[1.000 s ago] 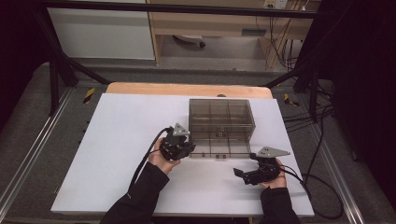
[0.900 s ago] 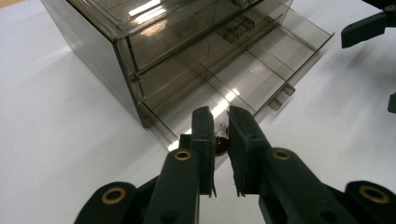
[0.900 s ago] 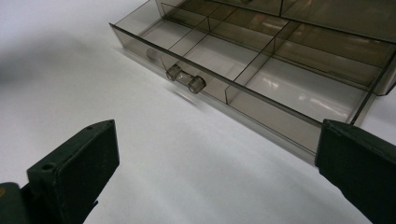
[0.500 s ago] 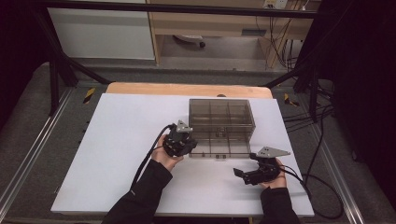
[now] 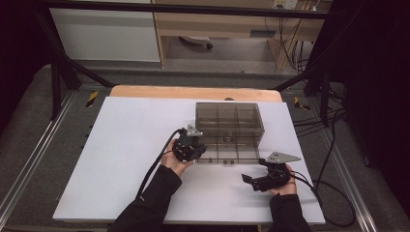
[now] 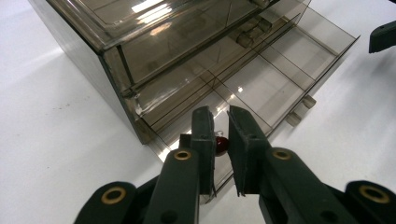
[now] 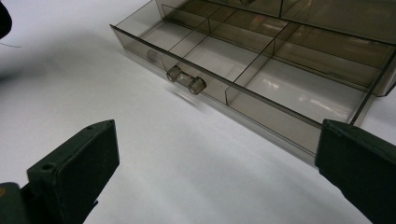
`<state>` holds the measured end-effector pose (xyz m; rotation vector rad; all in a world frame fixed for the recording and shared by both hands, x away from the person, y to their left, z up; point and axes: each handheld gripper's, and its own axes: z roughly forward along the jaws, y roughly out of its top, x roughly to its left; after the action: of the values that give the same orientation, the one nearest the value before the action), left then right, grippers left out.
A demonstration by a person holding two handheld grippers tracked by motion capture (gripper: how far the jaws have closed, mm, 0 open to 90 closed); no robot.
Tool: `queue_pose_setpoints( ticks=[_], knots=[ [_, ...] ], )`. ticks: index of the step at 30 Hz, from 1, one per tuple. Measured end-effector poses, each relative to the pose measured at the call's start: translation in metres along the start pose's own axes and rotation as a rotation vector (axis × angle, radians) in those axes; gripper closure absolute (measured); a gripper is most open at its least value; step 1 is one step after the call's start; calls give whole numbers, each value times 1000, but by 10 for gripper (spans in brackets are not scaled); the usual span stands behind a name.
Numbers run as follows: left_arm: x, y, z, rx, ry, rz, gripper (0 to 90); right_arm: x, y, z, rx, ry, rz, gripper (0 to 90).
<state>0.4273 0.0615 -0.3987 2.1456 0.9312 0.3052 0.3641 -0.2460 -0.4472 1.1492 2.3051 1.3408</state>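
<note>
Since a second ago the left claw, pinching a red bead, nudged up-frame over the open drawer; drop looks next. Right claw idles, spread.

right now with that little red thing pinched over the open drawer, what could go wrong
The left gripper pinches the small red object only at its jaw tips, right above the drawer's corner wall; released here it might land outside or in the wrong compartment. The clear divider walls are hard to see, so the jaws could clip one and shove the light organizer box. The right gripper hangs open beside the drawer, not bracing it.
</note>
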Motion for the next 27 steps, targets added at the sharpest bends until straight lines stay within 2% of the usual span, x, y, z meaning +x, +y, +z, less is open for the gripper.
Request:
queue_pose_setpoints(
  ticks=[12,27],
  knots=[
    [-1,-3,14,25,-3,4,796,0,0,0,0,-1,-4,6],
    [1,-11,25,45,-6,2,794,0,0,0,3,-1,-4,6]
  ],
)
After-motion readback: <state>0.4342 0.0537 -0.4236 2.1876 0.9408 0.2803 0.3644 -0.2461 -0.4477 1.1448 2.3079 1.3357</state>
